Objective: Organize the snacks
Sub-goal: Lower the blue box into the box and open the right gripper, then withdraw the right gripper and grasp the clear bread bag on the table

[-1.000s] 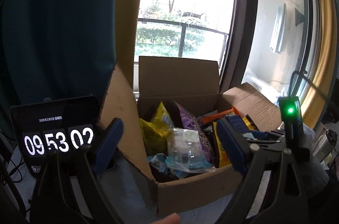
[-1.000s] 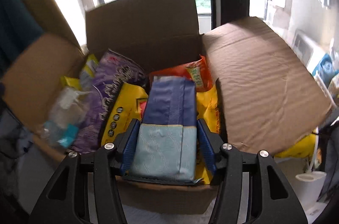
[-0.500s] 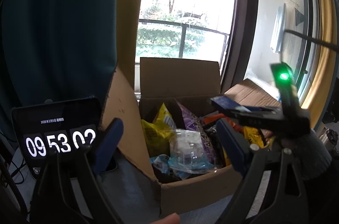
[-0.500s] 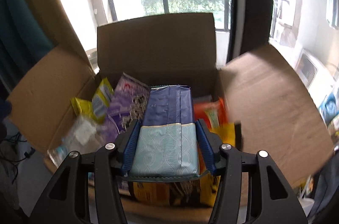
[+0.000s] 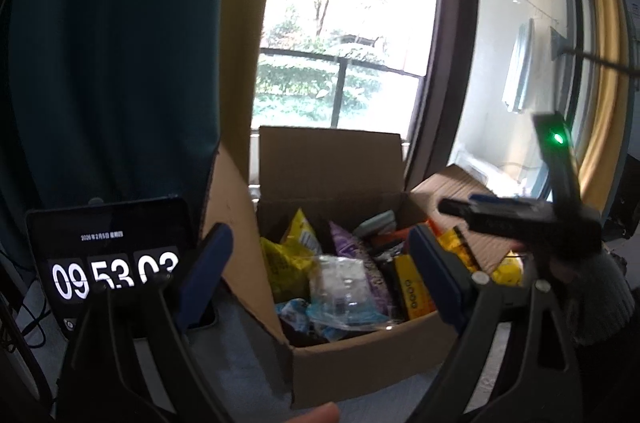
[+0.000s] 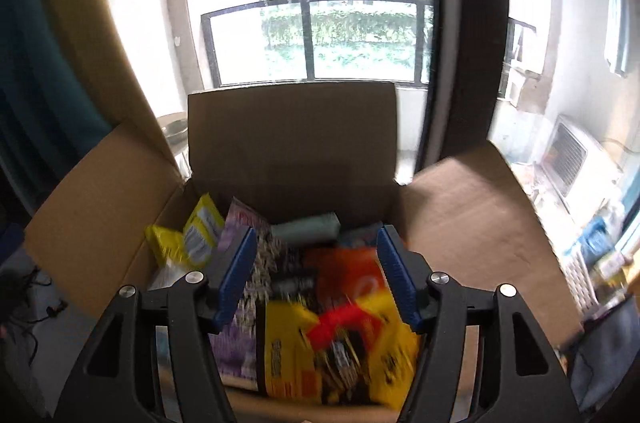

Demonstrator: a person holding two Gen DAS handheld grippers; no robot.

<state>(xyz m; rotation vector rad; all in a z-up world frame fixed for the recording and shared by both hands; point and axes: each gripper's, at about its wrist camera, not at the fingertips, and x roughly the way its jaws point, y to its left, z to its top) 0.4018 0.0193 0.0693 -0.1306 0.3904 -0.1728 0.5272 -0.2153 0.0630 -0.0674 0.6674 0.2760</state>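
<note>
Cardboard box (image 6: pixel 292 139) of snacks; clock (image 5: pixel 108 263) "09 53 03"; both grippers' jaws apart, empty

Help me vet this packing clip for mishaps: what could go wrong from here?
The cardboard box looks crammed; the yellow packet rides against its near wall and might slide out. The right gripper, whose jaws have just been opening with nothing between them, hangs close over the packets and could snag one. The clear bag sits high by the rim and may topple.
</note>
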